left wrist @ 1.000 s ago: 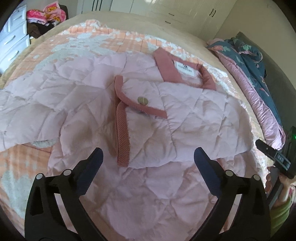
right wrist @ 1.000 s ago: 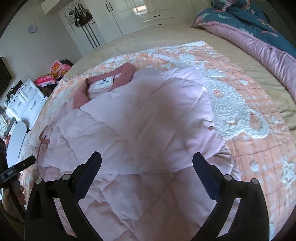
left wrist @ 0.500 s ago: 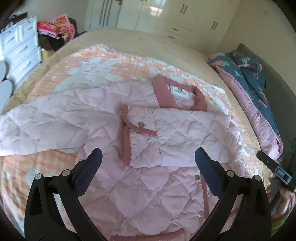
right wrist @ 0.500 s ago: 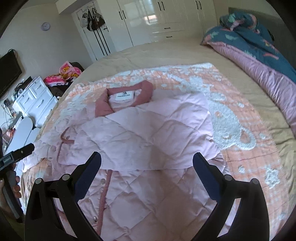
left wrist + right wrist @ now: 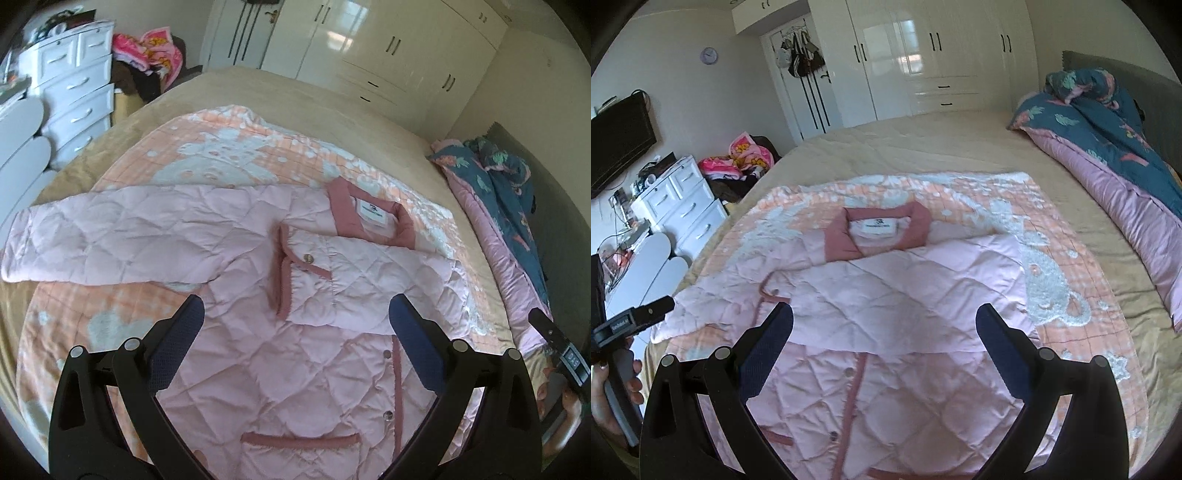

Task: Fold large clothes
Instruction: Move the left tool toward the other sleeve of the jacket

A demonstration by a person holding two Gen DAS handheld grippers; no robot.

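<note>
Pale pink quilted jacket w/ darker pink trim (image 5: pixel 258 280) lies flat, front up, on the orange-and-white patterned blanket (image 5: pixel 229 147) that covers the middle of the beige bed (image 5: pixel 295 96). One sleeve is folded in across the chest, its trimmed cuff w/ a metal snap (image 5: pixel 307 257) sitting just below the dark pink collar (image 5: pixel 369 218), white label showing inside. The other sleeve (image 5: pixel 110 240) stretches straight out to the left side of the left wrist view, cuff end reaching the blanket's edge. Snaps run down the front placket (image 5: pixel 851 398), a trimmed pocket edge near the hem.

Left gripper (image 5: pixel 295 343) hovers above the jacket's lower half, jaws released and spread wide, nothing between the blue pads, not touching fabric. Right gripper (image 5: pixel 884 347) same story: over the folded sleeve and front, jaws wide apart, empty. In the right wrist view a hand (image 5: pixel 613 391) at the left edge holds the other gripper's handle.

Around the bed: teal floral duvet w/ pink lining (image 5: pixel 1108 122) bunched along the right side by the grey headboard, glossy white wardrobe (image 5: pixel 923 55) at the back, white chest of drawers (image 5: pixel 74 92) left, bright pink clothes pile (image 5: pixel 147 51) beside it.
</note>
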